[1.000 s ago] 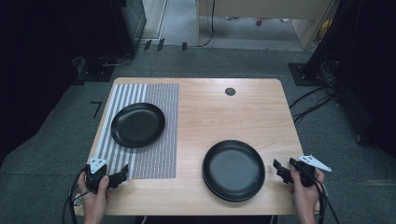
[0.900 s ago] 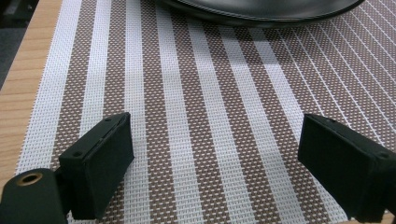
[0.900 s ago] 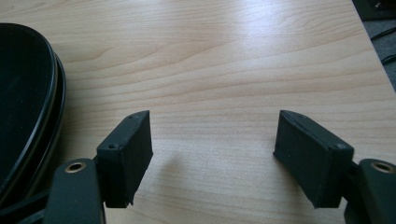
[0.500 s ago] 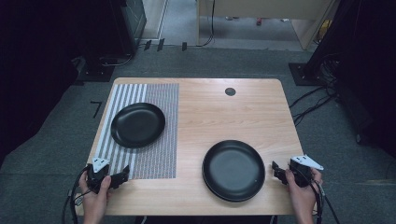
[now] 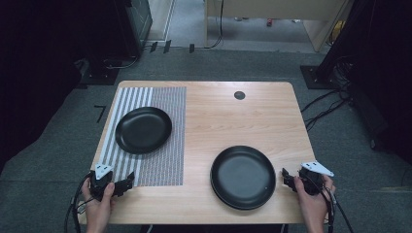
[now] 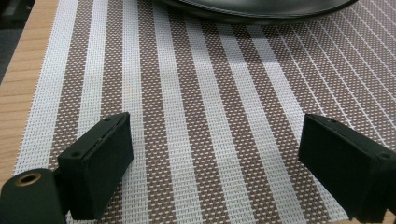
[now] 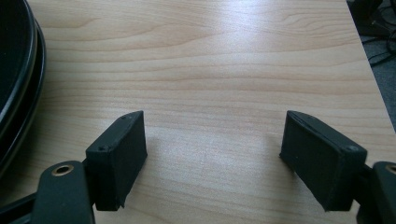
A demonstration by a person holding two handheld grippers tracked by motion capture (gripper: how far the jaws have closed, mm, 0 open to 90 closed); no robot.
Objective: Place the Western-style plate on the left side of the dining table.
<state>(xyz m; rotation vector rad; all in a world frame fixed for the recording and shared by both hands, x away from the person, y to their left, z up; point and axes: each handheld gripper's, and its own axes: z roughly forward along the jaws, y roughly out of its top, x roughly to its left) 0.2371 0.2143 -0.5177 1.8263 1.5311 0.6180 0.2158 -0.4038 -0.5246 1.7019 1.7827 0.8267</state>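
A black plate (image 5: 143, 129) lies on the striped placemat (image 5: 165, 160) at the table's left. A second black plate (image 5: 243, 177), which looks like two stacked, sits on bare wood at the front right. My left gripper (image 5: 125, 184) is open at the front left. In the left gripper view it (image 6: 212, 135) hovers low over the placemat (image 6: 196, 93), with the plate's edge (image 6: 252, 9) ahead. My right gripper (image 5: 287, 178) is open just right of the second plate. Its jaws (image 7: 212, 126) hold nothing above the wood, and the plate's rim (image 7: 18, 70) shows at left.
A small black disc (image 5: 239, 95) is set in the wooden table (image 5: 233, 121) near its far edge. Cables (image 5: 325, 104) lie on the grey floor to the right, and dark equipment stands around the table.
The right gripper has edged slightly left, closer to the front-right plate. The left gripper has barely moved. Both plates are unmoved.
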